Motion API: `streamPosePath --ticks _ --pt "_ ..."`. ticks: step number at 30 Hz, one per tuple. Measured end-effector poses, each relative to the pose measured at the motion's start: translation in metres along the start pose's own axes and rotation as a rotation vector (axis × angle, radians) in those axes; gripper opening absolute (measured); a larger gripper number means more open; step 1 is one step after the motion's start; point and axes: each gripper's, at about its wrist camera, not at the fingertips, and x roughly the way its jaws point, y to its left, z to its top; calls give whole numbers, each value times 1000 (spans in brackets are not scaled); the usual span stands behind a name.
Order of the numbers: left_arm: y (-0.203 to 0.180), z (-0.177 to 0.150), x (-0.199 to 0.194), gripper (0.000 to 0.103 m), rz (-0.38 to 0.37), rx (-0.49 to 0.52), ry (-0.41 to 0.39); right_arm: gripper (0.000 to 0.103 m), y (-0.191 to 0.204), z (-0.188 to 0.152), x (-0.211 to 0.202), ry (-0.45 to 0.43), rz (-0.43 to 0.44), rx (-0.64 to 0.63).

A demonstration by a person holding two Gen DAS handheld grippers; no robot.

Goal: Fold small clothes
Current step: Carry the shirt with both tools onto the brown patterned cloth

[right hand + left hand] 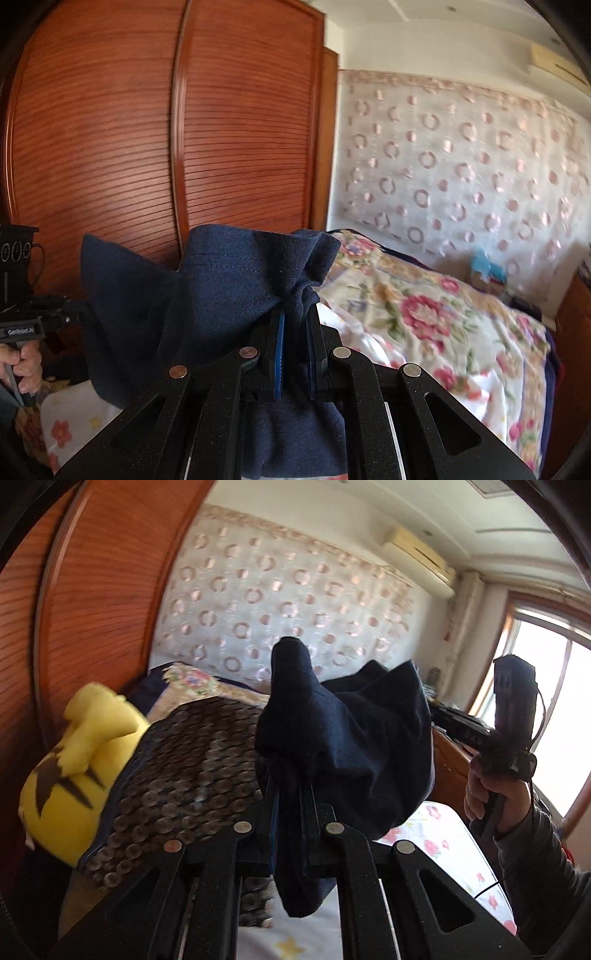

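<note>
A dark navy garment (pixel 351 738) hangs in the air above the bed, held by both grippers. My left gripper (pixel 290 794) is shut on one bunched edge of it, and cloth drapes over and below its fingers. My right gripper (pixel 295 317) is shut on another edge of the navy garment (pixel 221 288), whose stitched hem folds over the fingers. The right gripper's body also shows at the right of the left wrist view (pixel 513 716), in a hand. The left gripper's body shows at the left edge of the right wrist view (pixel 18 295).
A bed with a floral quilt (pixel 443 325) and a flowered white sheet (pixel 443 842) lies below. A yellow plush toy (pixel 77 775) and a dark patterned cushion (pixel 184 775) lie at the left. A wooden slatted wardrobe (pixel 147 147) stands behind, a window (pixel 554 701) at right.
</note>
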Motion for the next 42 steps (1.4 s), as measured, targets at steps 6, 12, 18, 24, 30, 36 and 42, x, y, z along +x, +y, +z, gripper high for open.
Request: streamPosePath --ticks 6,12,18,24,30,36,42 --pt "50 -20 6 10 60 -95 -14 9 5 22 70 30 31 -63" --pt "71 -32 2 10 115 -120 -21 9 25 50 117 65 54 -143" --pt "79 -59 0 10 188 -128 42 10 55 65 175 139 151 -185" --pt "80 -61 6 10 218 -111 76 20 22 50 199 212 35 -66" --pt "82 -53 7 16 240 -82 79 25 16 46 170 132 125 -44" --pt "79 -51 -1 28 237 -56 82 25 51 13 198 197 263 -116" --pt "72 -48 -18 44 246 -10 58 25 49 -12 256 252 213 -90"
